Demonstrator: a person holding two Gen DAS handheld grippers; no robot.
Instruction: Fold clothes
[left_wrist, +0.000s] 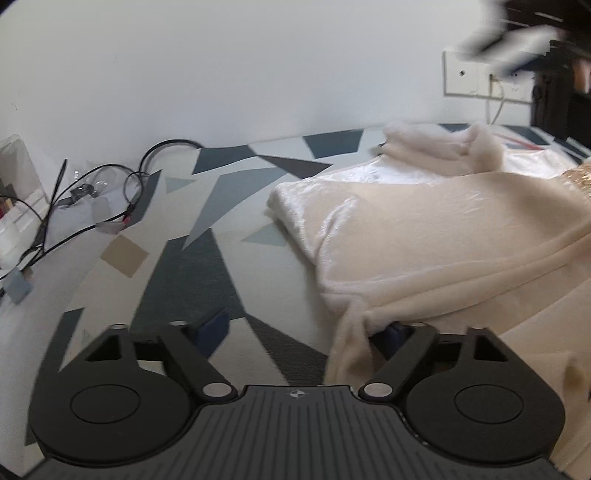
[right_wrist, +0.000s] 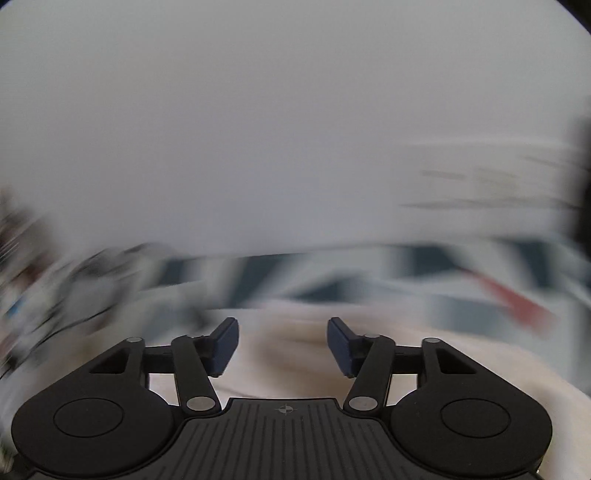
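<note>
While the cream plush fleece garment (left_wrist: 424, 236) lies spread on the grey, blue and white geometric-patterned tabletop (left_wrist: 207, 266), occupying the right half of the left wrist view, it is partly folded — one panel doubled over the body, a loose bundle at the far end near the wall. Left gripper (left_wrist: 303, 332): fingers spread wide, left one bare over the tabletop, right one tucked under a hanging fold of the garment's near edge; nothing is clamped. Right gripper (right_wrist: 282, 345): fingers parted at a moderate width, empty, above pale fabric; this view is heavily motion-blurred, so detail beyond the fingers cannot be told. Step in hand, by judgement: between folds, the left gripper placed at the near edge to take a fresh hold. Next move likely calls for closing the left fingers on that edge, the right gripper finding a matching hold, then carrying the edge across evenly — plush fabric may slip or bunch. Other items: tangled black cables (left_wrist: 85, 199) at far left; white wall socket plate (left_wrist: 484, 75) with a plugged white cord. Brands, labels, writing: none legible.
</note>
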